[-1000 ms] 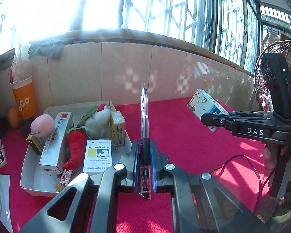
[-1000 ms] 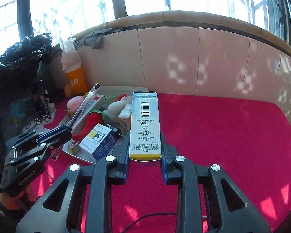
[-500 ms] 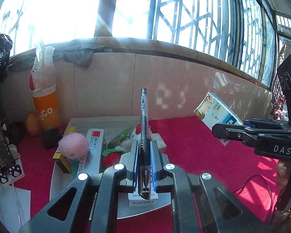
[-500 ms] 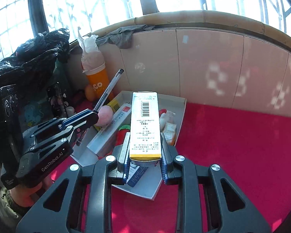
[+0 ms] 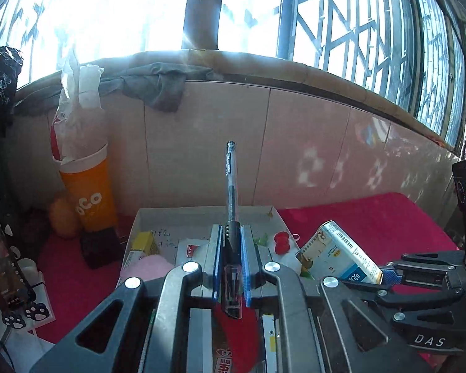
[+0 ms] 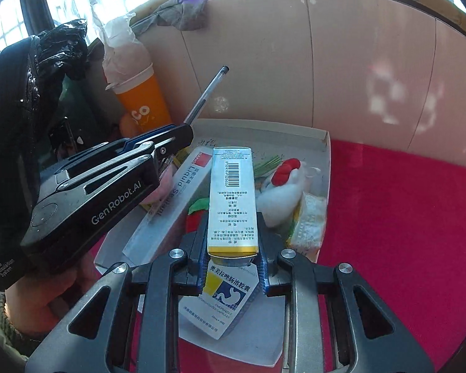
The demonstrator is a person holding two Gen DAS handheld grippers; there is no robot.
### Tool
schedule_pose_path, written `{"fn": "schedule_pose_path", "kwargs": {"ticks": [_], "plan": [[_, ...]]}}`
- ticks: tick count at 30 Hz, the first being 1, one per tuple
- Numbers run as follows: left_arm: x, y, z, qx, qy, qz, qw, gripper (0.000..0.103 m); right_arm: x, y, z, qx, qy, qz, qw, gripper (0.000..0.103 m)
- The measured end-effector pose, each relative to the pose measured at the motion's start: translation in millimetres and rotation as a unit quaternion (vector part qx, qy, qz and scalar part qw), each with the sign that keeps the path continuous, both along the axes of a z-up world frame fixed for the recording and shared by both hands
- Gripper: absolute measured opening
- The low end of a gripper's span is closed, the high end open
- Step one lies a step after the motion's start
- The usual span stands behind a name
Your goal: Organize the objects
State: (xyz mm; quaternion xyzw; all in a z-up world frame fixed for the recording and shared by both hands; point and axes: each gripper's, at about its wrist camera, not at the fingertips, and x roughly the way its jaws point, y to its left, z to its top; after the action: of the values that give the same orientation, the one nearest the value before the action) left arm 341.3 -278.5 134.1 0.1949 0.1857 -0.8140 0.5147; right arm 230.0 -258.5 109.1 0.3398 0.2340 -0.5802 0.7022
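**A:** Both tools are loaded and over the shallow white cardboard tray [image 6: 324, 143] on the red cloth. The left gripper [image 5: 231, 267] is clenched on the clear plastic pen with a black grip [image 5: 231, 186], which points forward and up. The right gripper [image 6: 233, 248] is clamped on the long white medicine box with a yellow end band [image 6: 233, 199], barcode face up.

**B:** Where would you set the box down?

**A:** The tray is crowded: a long white carton printed "Liquid" [image 6: 177, 192] on the left, a white plush toy with a red top [image 6: 282, 189] on the right, a white, blue and yellow capsule box [image 6: 230, 295] right under the jaws. I'd lower the long box flat, parallel to the carton, into the lane between it and the plush toy, and open only once it rests on something.

**B:** And the pen?

**A:** Tip it level first, then lay it along the tray's length. Released at this angle it would likely bounce or roll out. The left tool sits close beside the right one, so I'd place one item at a time. How much bare tray floor remains I can't quite tell; the grippers hide most of it.
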Motion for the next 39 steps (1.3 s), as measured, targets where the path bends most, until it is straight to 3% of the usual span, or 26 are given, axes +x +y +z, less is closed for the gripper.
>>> {"fn": "schedule_pose_path", "kwargs": {"ticks": [6, 7, 10, 13, 14, 15, 16, 21, 23, 24, 33, 39], "plan": [[-12, -36, -23, 0.038, -0.019, 0.011, 0.999, 0.01, 12, -4, -13, -0.008, 0.032, -0.005, 0.999, 0.026], [-13, -38, -26, 0.042, -0.021, 0.012, 0.9988, 0.01, 12, -3, -13, -0.012, 0.036, -0.005, 0.999, 0.03], [-15, -39, -33, 0.042, -0.019, 0.022, 0.9987, 0.011, 13, 3, -10, -0.027, 0.048, -0.007, 0.998, 0.079], [-11, -41, -36, 0.046, -0.018, 0.038, 0.9981, 0.018, 16, 13, -3, -0.05, 0.057, -0.002, 0.997, 0.081], [-10, -42, -36, 0.046, -0.013, 0.039, 0.9981, 0.044, 17, 17, -1, -0.057, 0.06, 0.0, 0.997, 0.081], [-8, -41, -36, 0.043, -0.01, 0.04, 0.9982, 0.089, 19, 21, 1, -0.063, 0.061, 0.003, 0.996, 0.081], [-7, -39, -34, 0.037, -0.008, 0.043, 0.9984, 0.103, 20, 26, 3, -0.068, 0.062, 0.006, 0.996, 0.081], [2, -28, -20, 0.006, 0.007, 0.067, 0.9977, 0.103, 26, 49, 10, -0.094, 0.074, 0.022, 0.993, 0.085], [5, -23, -15, -0.003, 0.015, 0.074, 0.9971, 0.103, 25, 58, 12, -0.104, 0.076, 0.022, 0.991, 0.1], [6, -20, -12, -0.008, 0.018, 0.078, 0.9967, 0.103, 23, 62, 13, -0.109, 0.07, 0.023, 0.991, 0.103], [22, 14, -1, -0.024, 0.062, 0.097, 0.9931, 0.103, -4, 102, 27, -0.147, 0.025, 0.015, 0.989, 0.103], [16, 39, -2, -0.032, 0.037, 0.113, 0.9924, 0.103, -33, 127, 30, -0.163, -0.017, 0.004, 0.986, 0.103]]}}
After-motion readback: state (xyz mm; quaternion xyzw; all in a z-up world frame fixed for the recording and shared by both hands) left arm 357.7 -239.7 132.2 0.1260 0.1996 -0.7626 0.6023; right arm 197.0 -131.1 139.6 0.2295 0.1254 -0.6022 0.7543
